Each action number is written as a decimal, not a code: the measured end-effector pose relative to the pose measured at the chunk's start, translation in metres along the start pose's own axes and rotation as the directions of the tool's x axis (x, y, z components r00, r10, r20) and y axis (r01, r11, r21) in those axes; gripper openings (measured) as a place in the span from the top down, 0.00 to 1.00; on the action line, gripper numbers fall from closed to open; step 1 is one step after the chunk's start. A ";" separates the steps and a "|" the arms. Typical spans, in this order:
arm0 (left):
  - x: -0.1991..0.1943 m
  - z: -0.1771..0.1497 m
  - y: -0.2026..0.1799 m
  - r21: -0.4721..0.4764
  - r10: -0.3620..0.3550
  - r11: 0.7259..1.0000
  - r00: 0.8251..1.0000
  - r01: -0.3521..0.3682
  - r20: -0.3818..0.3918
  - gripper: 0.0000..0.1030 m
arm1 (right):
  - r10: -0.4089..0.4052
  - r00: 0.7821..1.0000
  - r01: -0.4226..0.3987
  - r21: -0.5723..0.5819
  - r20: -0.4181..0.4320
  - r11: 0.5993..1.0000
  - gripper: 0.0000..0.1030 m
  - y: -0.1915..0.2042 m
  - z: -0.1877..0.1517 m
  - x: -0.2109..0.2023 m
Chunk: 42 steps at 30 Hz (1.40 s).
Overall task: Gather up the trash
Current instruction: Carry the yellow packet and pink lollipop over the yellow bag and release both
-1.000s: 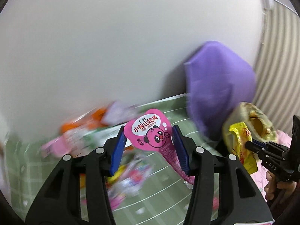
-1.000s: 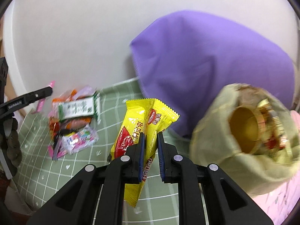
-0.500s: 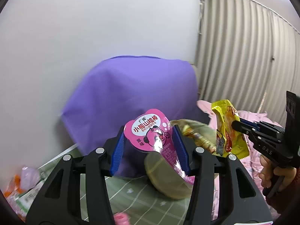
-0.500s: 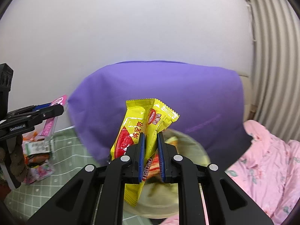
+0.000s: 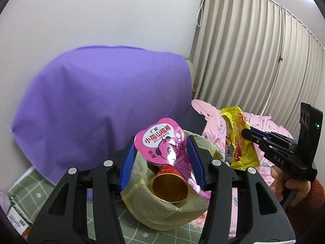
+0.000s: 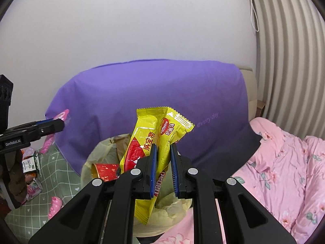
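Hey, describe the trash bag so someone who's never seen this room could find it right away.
Find the big purple cushion against the wall. Directly before it sits the bag: pale yellow-green, mouth open, a gold-lined cup inside, unlike the flat wrappers around it.

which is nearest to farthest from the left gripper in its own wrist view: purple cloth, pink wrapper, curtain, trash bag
1. pink wrapper, between the left gripper fingers
2. trash bag, just below
3. purple cloth, behind
4. curtain, far right
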<state>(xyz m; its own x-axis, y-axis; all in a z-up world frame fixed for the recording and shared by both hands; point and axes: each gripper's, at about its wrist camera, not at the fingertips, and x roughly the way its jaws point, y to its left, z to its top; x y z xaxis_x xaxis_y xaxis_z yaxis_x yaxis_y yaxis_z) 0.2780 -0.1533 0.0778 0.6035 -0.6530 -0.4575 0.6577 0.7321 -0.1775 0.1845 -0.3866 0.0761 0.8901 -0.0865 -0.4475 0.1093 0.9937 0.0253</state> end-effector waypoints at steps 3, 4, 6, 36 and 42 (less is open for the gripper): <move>0.022 -0.004 -0.004 -0.002 -0.014 1.000 0.999 0.014 -0.037 0.54 | 0.010 1.000 -0.010 -0.006 -0.022 1.000 0.86 -0.004 -0.003 0.012; 0.029 -0.006 -0.007 0.001 -0.016 1.000 0.999 0.016 -0.050 0.54 | 0.012 1.000 -0.013 -0.006 -0.029 1.000 0.86 -0.006 -0.004 0.016; 0.039 -0.010 -0.010 0.006 -0.019 1.000 0.997 0.020 -0.070 0.54 | 0.019 0.999 -0.019 -0.006 -0.037 1.000 0.86 -0.008 -0.006 0.022; 0.119 -0.038 -0.007 -0.014 -0.022 1.000 0.955 0.018 -0.296 0.55 | 0.122 0.967 -0.143 -0.081 -0.224 0.986 0.86 -0.009 -0.038 0.095; 0.112 -0.036 0.004 -0.090 -0.092 0.994 0.952 0.068 -0.293 0.53 | 0.124 0.965 -0.144 -0.070 -0.233 0.987 0.85 -0.005 -0.040 0.092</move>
<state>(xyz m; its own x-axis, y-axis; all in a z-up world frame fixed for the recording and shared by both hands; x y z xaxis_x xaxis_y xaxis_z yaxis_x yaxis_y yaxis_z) 0.3319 -0.2164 -0.0053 0.3818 -0.6316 -0.6747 0.6540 0.7005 -0.2857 0.2481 -0.3966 -0.0008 0.7692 0.0562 -0.6365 -0.0509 0.9983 0.0266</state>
